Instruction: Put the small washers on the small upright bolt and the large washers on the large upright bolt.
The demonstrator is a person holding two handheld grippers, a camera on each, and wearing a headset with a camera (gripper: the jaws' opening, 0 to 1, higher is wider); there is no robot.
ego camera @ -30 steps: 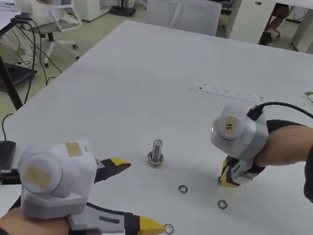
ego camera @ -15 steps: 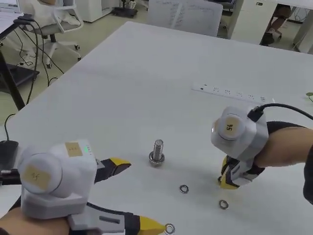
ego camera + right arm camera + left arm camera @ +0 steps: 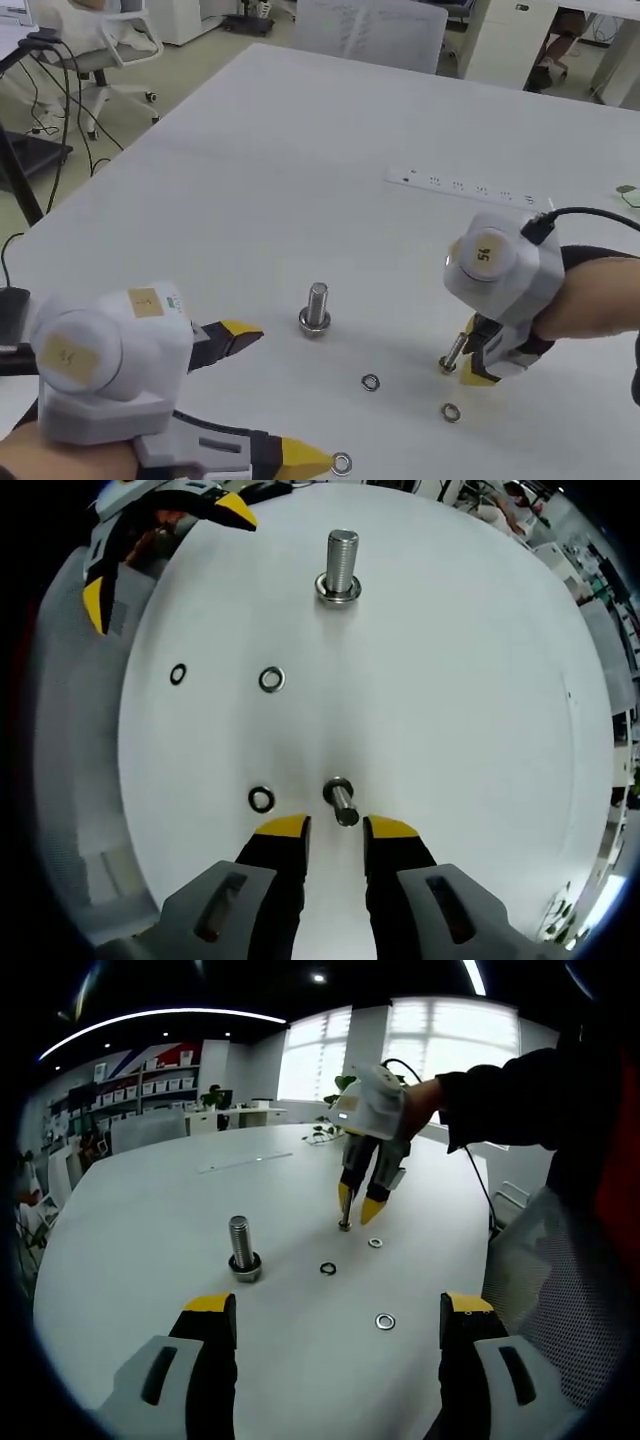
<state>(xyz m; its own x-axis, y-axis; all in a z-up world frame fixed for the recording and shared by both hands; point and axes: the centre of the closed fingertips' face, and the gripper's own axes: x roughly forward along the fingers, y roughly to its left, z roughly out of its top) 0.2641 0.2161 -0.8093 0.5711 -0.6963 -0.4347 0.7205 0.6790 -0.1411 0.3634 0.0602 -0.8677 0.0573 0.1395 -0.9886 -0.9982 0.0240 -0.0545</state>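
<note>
The large bolt (image 3: 316, 306) (image 3: 240, 1249) (image 3: 341, 560) stands upright mid-table with a ring at its base. The small bolt (image 3: 452, 354) (image 3: 345, 1222) (image 3: 340, 802) stands just ahead of my right gripper (image 3: 470, 368) (image 3: 336, 830), whose jaws are slightly apart with nothing between them. Three loose washers lie flat on the table: one (image 3: 370, 382) (image 3: 271, 679) in the middle, one (image 3: 451, 411) (image 3: 261, 799) beside the right gripper, one (image 3: 342, 463) (image 3: 385, 1320) near my left gripper (image 3: 270, 398) (image 3: 338, 1305). The left gripper is wide open and holds nothing.
A white power strip (image 3: 465, 187) lies on the white table (image 3: 250, 180) beyond the bolts. Office chairs and cables stand on the floor past the table's left edge.
The right gripper has drawn back a little to the right, and the small bolt now shows standing free at its tips. The left gripper has stayed put.
</note>
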